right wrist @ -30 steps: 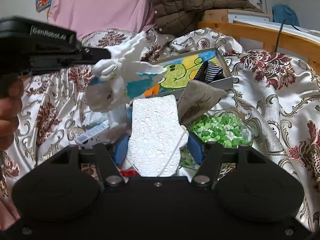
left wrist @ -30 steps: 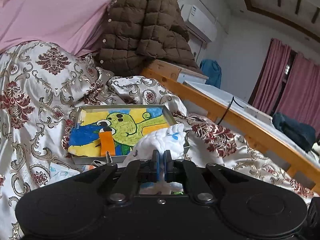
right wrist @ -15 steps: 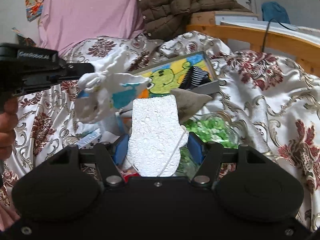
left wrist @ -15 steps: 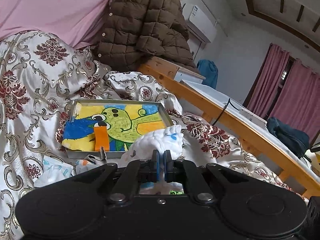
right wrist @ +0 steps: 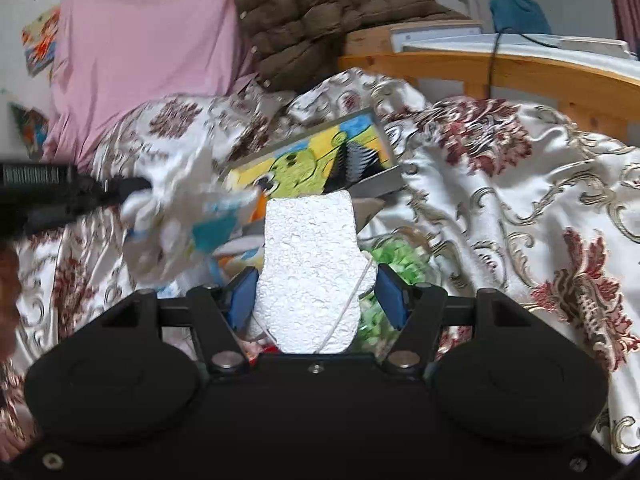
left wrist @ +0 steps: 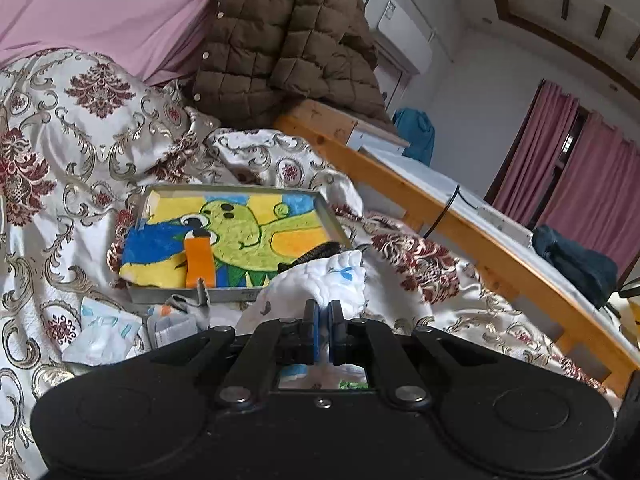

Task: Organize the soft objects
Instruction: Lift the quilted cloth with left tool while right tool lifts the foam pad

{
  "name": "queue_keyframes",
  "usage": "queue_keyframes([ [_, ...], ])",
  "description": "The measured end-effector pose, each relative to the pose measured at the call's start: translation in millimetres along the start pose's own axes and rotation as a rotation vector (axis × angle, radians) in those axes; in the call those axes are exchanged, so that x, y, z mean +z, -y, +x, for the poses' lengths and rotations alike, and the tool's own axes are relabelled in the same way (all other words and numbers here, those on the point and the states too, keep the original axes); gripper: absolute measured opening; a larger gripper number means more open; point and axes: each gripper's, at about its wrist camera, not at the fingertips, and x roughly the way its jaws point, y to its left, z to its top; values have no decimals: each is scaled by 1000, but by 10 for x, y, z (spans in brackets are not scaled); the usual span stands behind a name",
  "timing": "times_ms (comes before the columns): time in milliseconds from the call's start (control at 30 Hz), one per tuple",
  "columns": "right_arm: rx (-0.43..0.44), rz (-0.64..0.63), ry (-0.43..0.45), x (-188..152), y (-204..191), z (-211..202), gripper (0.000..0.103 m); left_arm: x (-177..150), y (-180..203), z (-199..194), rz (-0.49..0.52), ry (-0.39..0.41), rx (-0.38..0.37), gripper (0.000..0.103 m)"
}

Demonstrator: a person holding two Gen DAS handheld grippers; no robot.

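My left gripper point(left wrist: 323, 312) is shut on a white cloth with blue print point(left wrist: 320, 280), held above the bedspread in front of a metal tray point(left wrist: 236, 292). The tray is lined with a green cartoon towel point(left wrist: 240, 236) and holds an orange piece point(left wrist: 199, 258) and a dark striped item point(left wrist: 316, 252). My right gripper point(right wrist: 316, 292) is shut on a white foam sponge point(right wrist: 312, 264). In the right wrist view the left gripper point(right wrist: 100, 192) holds the cloth point(right wrist: 176, 224) to the left of the tray point(right wrist: 372, 184).
A patterned satin bedspread point(left wrist: 72, 152) covers the bed. A bag of green pieces point(right wrist: 396, 264) lies under the right gripper. Small packets point(left wrist: 104, 332) lie in front of the tray. A brown puffer jacket point(left wrist: 288, 40) and a wooden bed rail point(left wrist: 460, 224) stand behind.
The left gripper with the cloth has moved closer to the tray. The right gripper with the sponge has lifted and turned slightly left; the cloth swings, blurred.
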Motion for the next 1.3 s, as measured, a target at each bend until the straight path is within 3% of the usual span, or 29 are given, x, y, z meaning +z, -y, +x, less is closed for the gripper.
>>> queue_keyframes([
  [233,7,73,54,93,241,-178,55,-59,27,67,19,-24,-3,3],
  [733,16,75,189,257,456,-543,55,-68,117,39,29,0,-37,3],
  [1100,65,27,204,303,372,-483,55,86,193,-150,18,97,-88,3],
  [1300,106,-69,232,469,218,-263,55,247,215,-85,37,154,-83,3],
])
